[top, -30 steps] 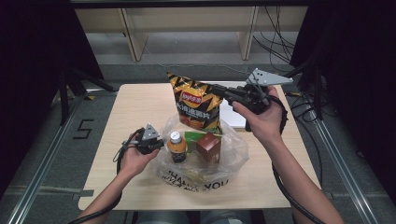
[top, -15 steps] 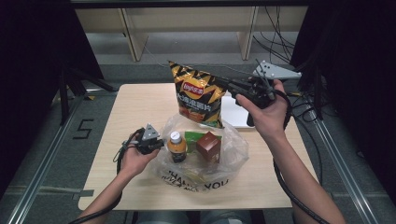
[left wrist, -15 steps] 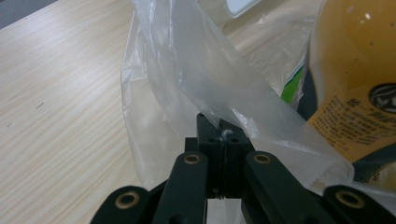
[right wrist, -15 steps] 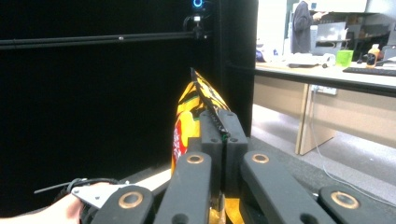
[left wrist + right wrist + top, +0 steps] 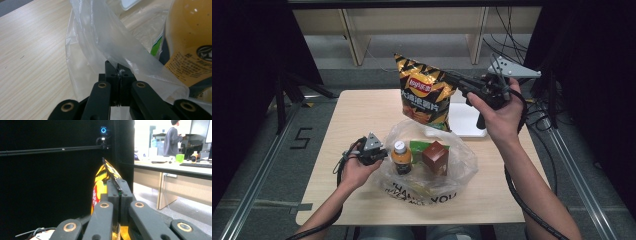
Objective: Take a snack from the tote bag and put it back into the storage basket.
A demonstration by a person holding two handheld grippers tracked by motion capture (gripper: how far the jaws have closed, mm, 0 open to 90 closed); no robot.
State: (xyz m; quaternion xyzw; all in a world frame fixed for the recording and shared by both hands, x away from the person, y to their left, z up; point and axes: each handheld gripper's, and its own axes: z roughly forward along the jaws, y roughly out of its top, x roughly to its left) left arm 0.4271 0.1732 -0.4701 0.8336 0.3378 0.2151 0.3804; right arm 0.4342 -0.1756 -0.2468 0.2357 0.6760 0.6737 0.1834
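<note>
— What was the right claw [image 5: 451, 79] doing over the worktop [image 5: 362, 112]?

— It was clenched on the crimped top edge of a glossy chip bag [image 5: 426, 95], black and yellow with a red logo, which hung upright above the far middle of the pale wood-grain worktop. In the right gripper view the flat seal of the bag [image 5: 106, 176] ran straight between the two black jaws, pressed tight.

— And the left claw [image 5: 384, 154]?

— Clamped on the thin, crinkled rim of a clear plastic bag [image 5: 439, 175] lying near the front of the worktop. The left gripper view showed the filmy plastic [image 5: 107, 45] pinched between the closed jaws and pulled into a taut fold.

— What sat inside that bag?

— A small bottle [image 5: 401, 157] of orange drink with a white cap, standing just beside the left claw, a brown carton [image 5: 435, 157] with a sloped top to its right, and a flat green packet [image 5: 419, 148] between and behind them. A white rectangular tray [image 5: 467, 120] lay behind the chip bag.
</note>
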